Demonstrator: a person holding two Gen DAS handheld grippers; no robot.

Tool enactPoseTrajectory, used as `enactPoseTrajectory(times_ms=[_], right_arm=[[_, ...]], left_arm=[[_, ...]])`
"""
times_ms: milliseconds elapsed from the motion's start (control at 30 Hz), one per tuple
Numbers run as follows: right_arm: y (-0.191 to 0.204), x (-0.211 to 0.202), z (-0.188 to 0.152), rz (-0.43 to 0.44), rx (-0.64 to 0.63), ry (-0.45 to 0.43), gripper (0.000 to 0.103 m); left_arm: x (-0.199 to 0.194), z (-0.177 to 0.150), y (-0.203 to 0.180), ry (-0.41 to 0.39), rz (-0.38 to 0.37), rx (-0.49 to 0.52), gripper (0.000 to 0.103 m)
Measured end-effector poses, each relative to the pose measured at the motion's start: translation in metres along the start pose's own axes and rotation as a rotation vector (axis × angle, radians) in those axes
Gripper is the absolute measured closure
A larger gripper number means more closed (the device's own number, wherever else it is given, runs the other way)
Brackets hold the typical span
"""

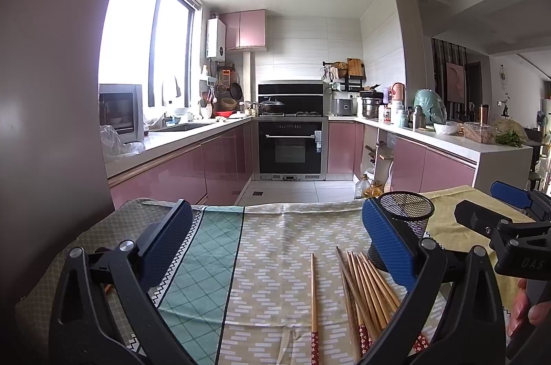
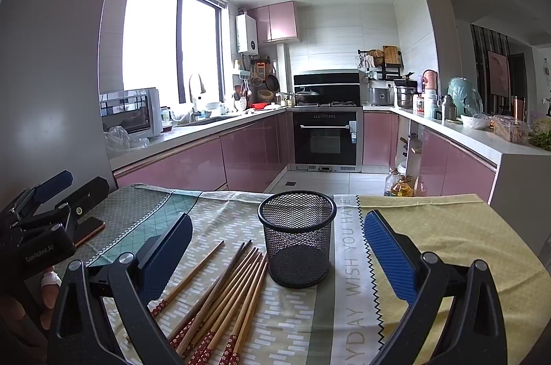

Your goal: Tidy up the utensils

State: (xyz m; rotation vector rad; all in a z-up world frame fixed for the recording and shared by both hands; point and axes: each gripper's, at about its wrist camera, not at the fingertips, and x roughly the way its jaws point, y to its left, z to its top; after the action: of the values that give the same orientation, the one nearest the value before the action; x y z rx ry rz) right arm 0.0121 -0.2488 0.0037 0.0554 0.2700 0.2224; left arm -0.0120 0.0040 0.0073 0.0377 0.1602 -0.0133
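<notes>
Several wooden chopsticks (image 2: 220, 299) with red patterned ends lie in a loose bundle on the tablecloth, one single chopstick (image 1: 313, 299) a little apart to the left. An empty black mesh holder (image 2: 298, 237) stands upright just right of them; it also shows in the left wrist view (image 1: 406, 220), partly behind my left gripper's right finger. My left gripper (image 1: 275, 244) is open and empty above the cloth, left of the bundle. My right gripper (image 2: 279, 254) is open and empty, with the holder and chopsticks between its fingers' lines.
The table carries a patterned cloth (image 2: 447, 244) with green, beige and yellow panels. A phone (image 2: 91, 229) lies near the left edge. Beyond the table's far edge are the kitchen floor, pink cabinets, oil bottles (image 2: 399, 184) and an oven (image 2: 325, 141).
</notes>
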Motion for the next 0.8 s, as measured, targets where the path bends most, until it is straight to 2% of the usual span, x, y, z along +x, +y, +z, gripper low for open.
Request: enactPoseTrajectory(times_ms=[800], right_arm=[[0.001, 0.0007, 0.0007, -0.001, 0.002, 0.005, 0.006]], left_arm=[[-0.001, -0.0009, -0.0023, 0.008, -0.002, -0.005, 0.006]])
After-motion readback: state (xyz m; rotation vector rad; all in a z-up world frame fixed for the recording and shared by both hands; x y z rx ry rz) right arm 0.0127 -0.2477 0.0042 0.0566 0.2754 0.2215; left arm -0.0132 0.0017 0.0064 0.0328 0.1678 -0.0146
